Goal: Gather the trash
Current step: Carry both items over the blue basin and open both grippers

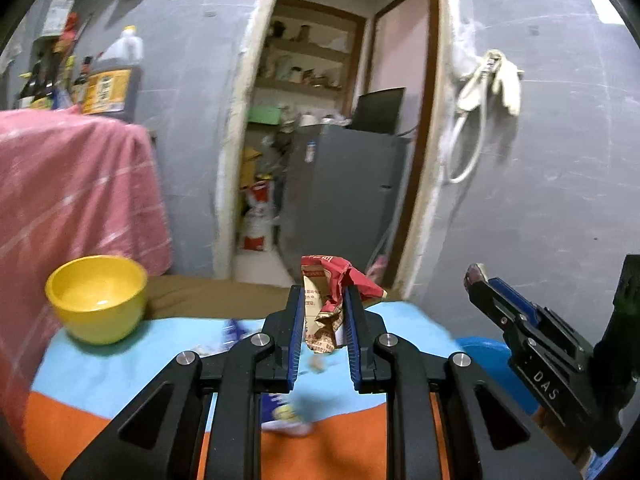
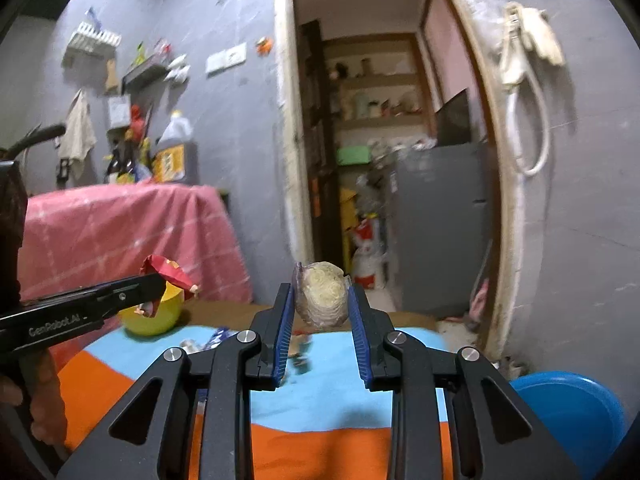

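My left gripper [image 1: 324,292] is shut on a crumpled red and tan paper wrapper [image 1: 328,300], held up above the table. The right wrist view shows the same wrapper [image 2: 168,270] at the left gripper's tip [image 2: 160,282]. My right gripper [image 2: 320,288] is shut on a pale crumpled wad in clear film [image 2: 322,294], also lifted off the table. From the left wrist camera, the right gripper [image 1: 476,276] reaches in from the right with a dark bit of the wad at its tip. Small scraps [image 1: 318,364] [image 2: 300,354] lie on the cloth below.
A blue and orange cloth [image 1: 120,376] covers the table. A yellow bowl [image 1: 96,300] [image 2: 154,316] stands at its far left. A blue basin [image 2: 568,412] sits low at the right. A pink-draped surface [image 1: 72,200] rises on the left; an open doorway [image 1: 320,160] lies ahead.
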